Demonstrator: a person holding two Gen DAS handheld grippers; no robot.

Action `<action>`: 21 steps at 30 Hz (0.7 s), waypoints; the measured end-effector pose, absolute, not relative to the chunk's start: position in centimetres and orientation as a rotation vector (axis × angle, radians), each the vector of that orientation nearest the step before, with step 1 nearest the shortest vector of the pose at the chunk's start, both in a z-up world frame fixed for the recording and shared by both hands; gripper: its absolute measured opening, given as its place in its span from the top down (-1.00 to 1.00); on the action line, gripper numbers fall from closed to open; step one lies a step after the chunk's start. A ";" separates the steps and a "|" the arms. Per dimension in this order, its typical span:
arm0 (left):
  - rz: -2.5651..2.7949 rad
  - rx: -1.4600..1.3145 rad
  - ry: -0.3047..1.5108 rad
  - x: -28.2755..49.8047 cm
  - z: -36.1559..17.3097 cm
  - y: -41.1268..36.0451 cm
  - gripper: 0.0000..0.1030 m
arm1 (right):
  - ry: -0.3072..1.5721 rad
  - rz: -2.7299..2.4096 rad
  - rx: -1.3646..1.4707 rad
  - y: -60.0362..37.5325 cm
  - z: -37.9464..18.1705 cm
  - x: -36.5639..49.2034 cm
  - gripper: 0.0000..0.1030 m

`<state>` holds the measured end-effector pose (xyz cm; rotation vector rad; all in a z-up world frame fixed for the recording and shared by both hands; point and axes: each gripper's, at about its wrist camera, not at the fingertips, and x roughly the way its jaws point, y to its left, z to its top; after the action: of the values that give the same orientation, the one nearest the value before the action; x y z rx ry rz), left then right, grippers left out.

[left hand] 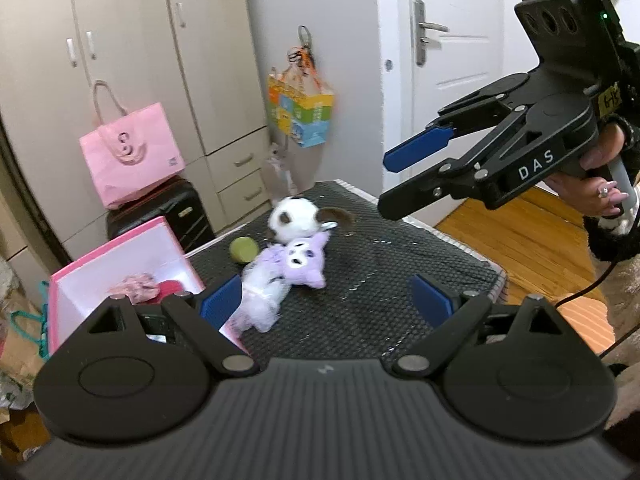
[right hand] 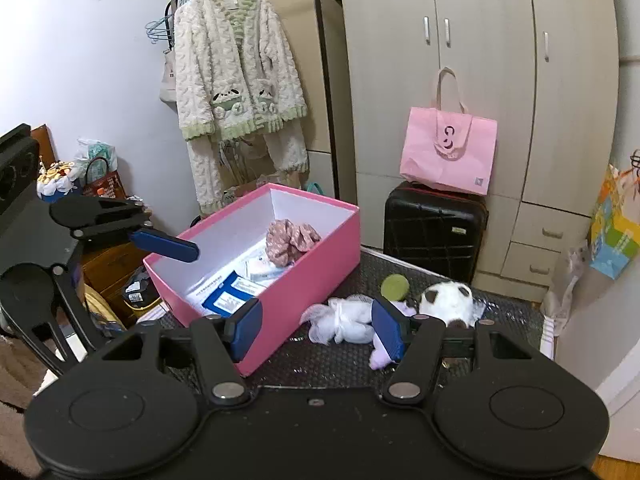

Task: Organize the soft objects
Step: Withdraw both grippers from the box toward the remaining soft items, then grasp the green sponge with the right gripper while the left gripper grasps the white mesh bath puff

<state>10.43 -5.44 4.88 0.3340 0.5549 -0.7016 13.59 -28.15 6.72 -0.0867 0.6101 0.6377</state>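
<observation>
Fingers (left hand: 226, 304) of the left gripper (left hand: 328, 300) spread wide, nothing between them. Right gripper (right hand: 318, 326) fingers also apart, empty, hovering above the counter (left hand: 380, 264). Purple plush toy (left hand: 288, 272) lies mid-frame on the counter, touching the white-and-brown plush (left hand: 298, 216); green ball (left hand: 243, 250) just beside. Pink box (right hand: 312, 264) at left holds a pink fabric piece (right hand: 290, 240).
</observation>
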 end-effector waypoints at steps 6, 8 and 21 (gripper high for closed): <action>-0.721 0.350 0.570 10.9 2.4 -7.8 -0.80 | 0.642 0.648 -0.056 -29.2 4.5 14.1 -0.29; -0.704 0.356 0.561 11.0 1.5 -8.3 -0.80 | 0.660 0.659 -0.042 -29.6 3.6 14.6 -0.29; -0.497 0.406 0.481 13.0 -2.8 -11.2 -0.79 | 0.721 0.707 -0.006 -30.3 0.5 19.6 -0.29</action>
<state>13.01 -11.19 -2.80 0.4064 0.4813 -0.4973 19.61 -30.27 0.50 -0.0055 0.7205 0.7069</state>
